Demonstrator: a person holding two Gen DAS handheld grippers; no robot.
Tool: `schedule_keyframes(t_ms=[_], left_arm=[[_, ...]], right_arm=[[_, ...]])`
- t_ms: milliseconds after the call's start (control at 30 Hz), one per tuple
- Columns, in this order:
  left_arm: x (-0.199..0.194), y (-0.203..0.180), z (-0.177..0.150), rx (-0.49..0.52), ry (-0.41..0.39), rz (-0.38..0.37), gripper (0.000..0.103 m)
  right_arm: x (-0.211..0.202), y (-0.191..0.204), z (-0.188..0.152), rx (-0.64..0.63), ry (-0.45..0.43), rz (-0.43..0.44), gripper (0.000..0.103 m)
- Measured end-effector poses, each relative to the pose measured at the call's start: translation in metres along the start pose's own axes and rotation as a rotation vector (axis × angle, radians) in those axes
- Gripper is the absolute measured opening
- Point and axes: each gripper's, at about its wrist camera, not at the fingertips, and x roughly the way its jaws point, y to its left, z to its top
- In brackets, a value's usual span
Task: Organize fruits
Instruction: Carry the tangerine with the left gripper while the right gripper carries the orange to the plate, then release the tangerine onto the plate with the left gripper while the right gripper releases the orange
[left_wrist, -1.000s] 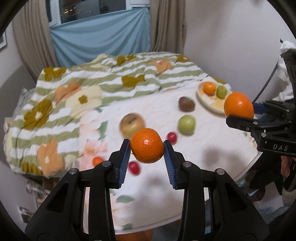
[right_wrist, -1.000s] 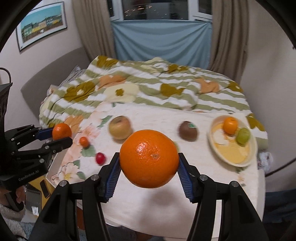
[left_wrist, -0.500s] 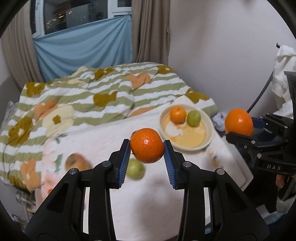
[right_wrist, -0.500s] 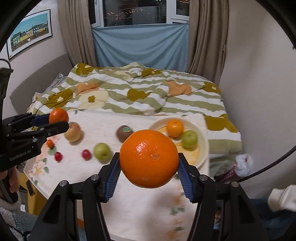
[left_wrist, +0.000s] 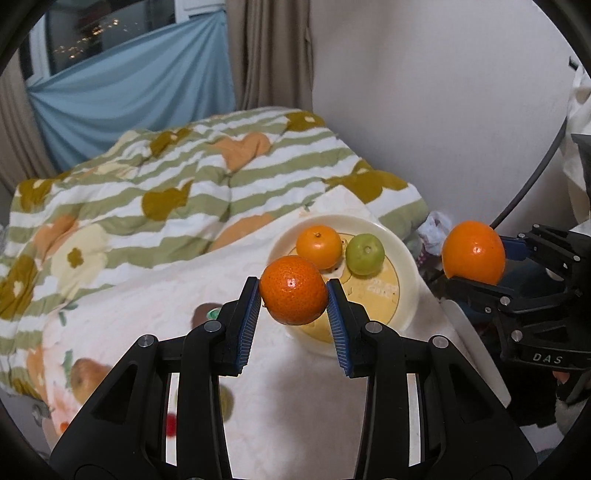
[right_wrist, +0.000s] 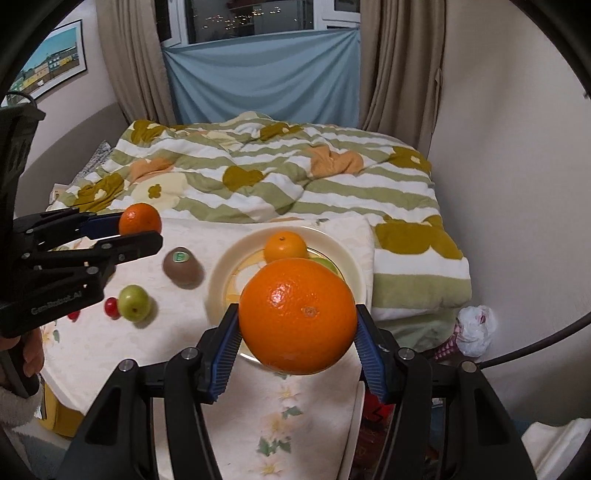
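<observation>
Orange mandarin (left_wrist: 293, 291) and big orange (right_wrist: 297, 315) are sitting clamped in the left gripper (left_wrist: 293, 295) and right gripper (right_wrist: 297, 325) above the cream round plate (left_wrist: 404, 254) — already holding two fruits — while a brown kiwi (right_wrist: 183, 266) and green apple (right_wrist: 133, 301) are waiting on the table.

A round cream ceramic plate (right_wrist: 221, 280) sits near the table's far right corner, against the striped green-and-white quilt (right_wrist: 295, 184) behind it. In the plate lie a small orange mandarin (right_wrist: 285, 245) and a green round fruit (left_wrist: 365, 254), side by side. Left of the plate, a brown kiwi (right_wrist: 183, 266); nearer the front edge, a green apple (right_wrist: 133, 302), with a red cherry tomato (right_wrist: 110, 307) just left of it.
</observation>
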Motion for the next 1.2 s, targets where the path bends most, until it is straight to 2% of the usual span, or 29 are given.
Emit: schedule_keyframes(t_ms=[300, 500, 667, 900, 933, 967, 1033, 1200], left_arm=[[0.072, -0.002, 0.01, 0.073, 0.089, -0.07, 0.043], [0.114, -0.005, 0.008, 0.09, 0.18, -0.094, 0.043], [0.129, -0.008, 0.007, 0.113, 0.209, -0.09, 0.043], [0.127, -0.014, 0.012, 0.165, 0.202, -0.067, 0.045], [0.126, -0.015, 0.012, 0.17, 0.205, -0.066, 0.054], [0.125, -0.015, 0.012, 0.174, 0.206, -0.058, 0.074], [0.117, -0.014, 0.012, 0.173, 0.179, -0.049, 0.101], [0.099, -0.008, 0.014, 0.157, 0.147, -0.033, 0.103]], right_arm=[[0.037, -0.017, -0.003, 0.061, 0.057, -0.025, 0.055], [0.051, -0.023, -0.004, 0.104, 0.074, -0.03, 0.055], [0.055, -0.028, -0.006, 0.141, 0.076, -0.036, 0.055], [0.05, -0.035, -0.009, 0.172, 0.078, -0.055, 0.055], [0.049, -0.036, -0.009, 0.174, 0.077, -0.06, 0.055], [0.046, -0.037, -0.009, 0.176, 0.076, -0.066, 0.055], [0.041, -0.039, -0.01, 0.181, 0.073, -0.072, 0.055], [0.034, -0.042, -0.01, 0.177, 0.068, -0.079, 0.055]])
